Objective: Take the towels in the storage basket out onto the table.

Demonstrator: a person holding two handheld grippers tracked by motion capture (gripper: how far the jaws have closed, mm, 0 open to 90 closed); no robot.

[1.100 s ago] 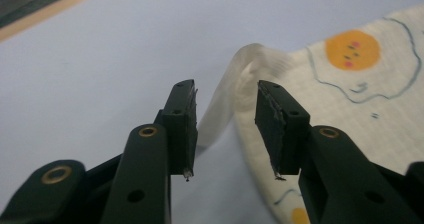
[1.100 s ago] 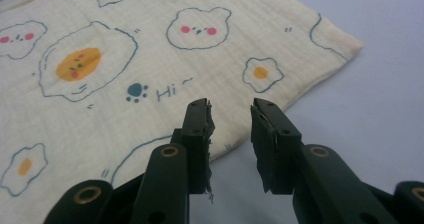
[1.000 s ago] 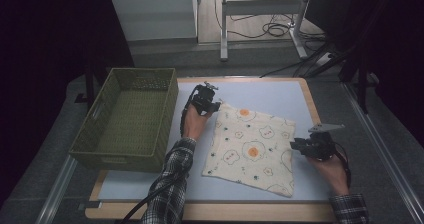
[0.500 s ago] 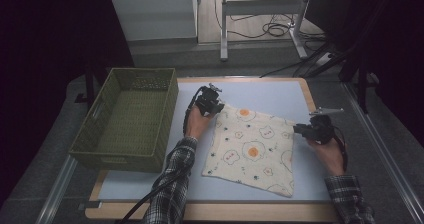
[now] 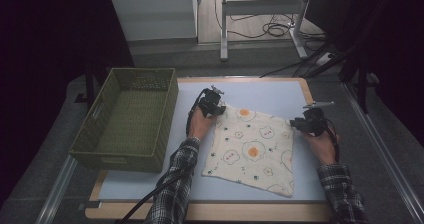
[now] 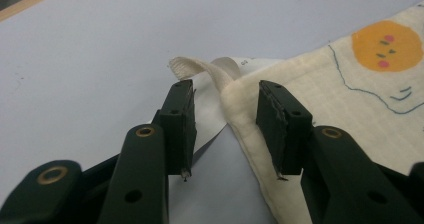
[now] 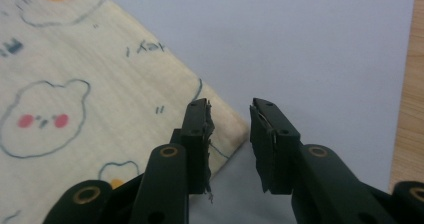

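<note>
Left claw: left claw point(image 5: 214, 105) sits at the cloth's far-left corner; jaws apart, astride the hem and its loop point(image 6: 200, 66), pads not pressing. They have just been opening again, with the corner between them.
Left claw change: it has sunk a little onto the corner since a second ago, hardly shifting across the counter.
Cloth: cloth point(image 5: 252, 149), cream with egg and bear prints, lies flat and skewed on the mat, right of the basket, unmoved between frames.
Right claw: right claw point(image 5: 306, 124) is at the cloth's right corner point(image 7: 235, 129); jaws apart, one pad over the hem, the other over bare mat, nothing pinched. They too have just been opening.
Right claw change: it has travelled from the near right edge up to the far-right corner.
Meaning: both claws look lined up on the two far corners, so pinching them for a fold or lift seems the step at hand; neither grip is made yet.
Basket: green woven basket point(image 5: 102, 134) stands left of the cloth, near it, nothing in it.
Counter: pale blue mat point(image 5: 270, 94) on a wood-edged counter point(image 5: 200, 212).
Room: dim; grey floor, metal table legs point(image 5: 223, 29) and loose cables point(image 5: 270, 30) at the far side.
</note>
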